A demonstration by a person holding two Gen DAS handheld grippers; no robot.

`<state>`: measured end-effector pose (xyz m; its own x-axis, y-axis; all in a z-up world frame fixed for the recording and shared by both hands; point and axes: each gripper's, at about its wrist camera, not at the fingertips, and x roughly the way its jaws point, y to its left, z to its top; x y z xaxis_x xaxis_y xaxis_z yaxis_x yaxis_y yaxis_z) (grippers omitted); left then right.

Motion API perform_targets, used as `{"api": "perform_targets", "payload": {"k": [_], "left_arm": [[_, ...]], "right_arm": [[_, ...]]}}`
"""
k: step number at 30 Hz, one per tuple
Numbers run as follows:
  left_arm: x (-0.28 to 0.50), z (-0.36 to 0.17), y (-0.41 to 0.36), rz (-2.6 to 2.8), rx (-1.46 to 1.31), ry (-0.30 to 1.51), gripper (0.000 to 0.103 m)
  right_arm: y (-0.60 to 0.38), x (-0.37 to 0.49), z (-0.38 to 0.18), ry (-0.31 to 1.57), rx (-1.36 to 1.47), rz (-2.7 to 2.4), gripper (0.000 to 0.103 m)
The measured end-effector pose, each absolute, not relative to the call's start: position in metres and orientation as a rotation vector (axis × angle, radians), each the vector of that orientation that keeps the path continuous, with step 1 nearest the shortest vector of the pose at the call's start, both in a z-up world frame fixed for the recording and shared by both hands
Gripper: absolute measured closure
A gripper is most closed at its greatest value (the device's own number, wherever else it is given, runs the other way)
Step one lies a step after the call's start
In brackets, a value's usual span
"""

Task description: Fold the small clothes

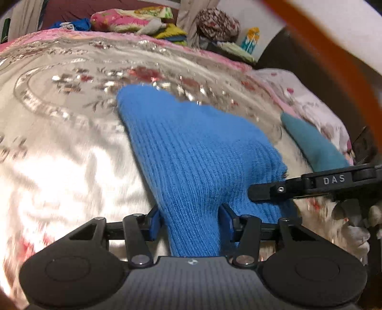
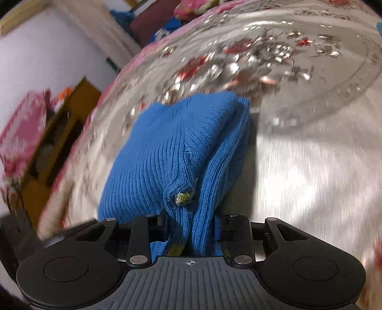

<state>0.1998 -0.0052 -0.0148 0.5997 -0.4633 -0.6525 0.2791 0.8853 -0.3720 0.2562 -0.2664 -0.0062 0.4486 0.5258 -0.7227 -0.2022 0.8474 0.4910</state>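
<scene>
The left gripper [image 1: 191, 223] is clamped on a bunched fold of a blue ribbed knit garment [image 1: 191, 152], its blue-padded fingers [image 1: 154, 224] pressing the cloth from both sides. From that grip the knit rises and fans out forward over a table covered in a shiny clear plastic sheet [image 1: 71, 147] with a flowered cloth beneath. The right gripper [image 1: 262, 190] comes in from the right edge of the left wrist view, its black finger lying against the garment's right side. In the right wrist view the right gripper [image 2: 192, 229] grasps another gathered part of the same blue ribbed knit garment [image 2: 172, 152], the cloth squeezed between its jaws, with a small greenish tuft [image 2: 183, 198] sewn on just ahead of the grip. The garment lies doubled over on the plastic sheet [image 2: 310, 167] ahead. Just right of it in the left view lies a teal cloth [image 1: 315, 145]. Beyond the table's far edge sits a pile of colourful clothes [image 1: 133, 20].
</scene>
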Motion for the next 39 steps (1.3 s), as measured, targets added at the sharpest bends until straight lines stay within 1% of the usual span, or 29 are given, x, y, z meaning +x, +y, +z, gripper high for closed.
{"api": "perform_targets", "payload": {"k": [2,9,11,14,19,21,22,23,24,25,28,32,34,36,39], "left_arm": [[0.19,-0.012,-0.002,-0.422,-0.217,0.81,0.049],[0.18,0.02,0.005,-0.366,-0.167,0.693,0.049],[0.185,0.021,0.005,-0.349,-0.171,0.686,0.049],[0.193,0.02,0.002,-0.325,-0.187,0.68,0.049],[0.202,0.012,-0.012,-0.317,-0.18,0.694,0.049],[0.202,0.011,-0.017,-0.313,-0.153,0.688,0.048],[0.201,0.012,-0.018,-0.314,-0.144,0.686,0.048],[0.201,0.012,-0.018,-0.317,-0.142,0.685,0.048],[0.201,0.013,-0.017,-0.317,-0.145,0.686,0.048],[0.2,0.013,-0.016,-0.321,-0.152,0.683,0.048],[0.201,0.012,-0.015,-0.322,-0.155,0.68,0.048],[0.203,0.01,-0.019,-0.314,-0.147,0.694,0.047],[0.204,0.012,-0.019,-0.308,-0.142,0.7,0.047],[0.202,0.016,-0.02,-0.305,-0.138,0.696,0.047],[0.197,0.022,-0.022,-0.303,-0.123,0.674,0.047]], "right_arm": [[-0.263,0.243,-0.003,1.007,0.315,0.452,0.064],[-0.277,0.224,0.038,0.865,0.262,0.374,0.063],[-0.277,0.231,0.044,0.832,0.262,0.364,0.061],[-0.275,0.25,0.043,0.822,0.277,0.315,0.057],[-0.273,0.287,0.024,0.84,0.354,0.31,0.056],[-0.272,0.298,0.019,0.852,0.401,0.323,0.058],[-0.271,0.302,0.018,0.846,0.403,0.323,0.067],[-0.27,0.304,0.017,0.842,0.4,0.319,0.079],[-0.271,0.306,0.017,0.838,0.407,0.317,0.083],[-0.273,0.307,0.019,0.83,0.417,0.314,0.091],[-0.282,0.303,0.023,0.8,0.435,0.307,0.094],[-0.274,0.307,0.007,0.836,0.362,0.266,0.094],[-0.271,0.306,0.008,0.83,0.353,0.265,0.093],[-0.272,0.304,0.014,0.829,0.357,0.266,0.087],[-0.273,0.294,0.028,0.801,0.327,0.257,0.087]]}}
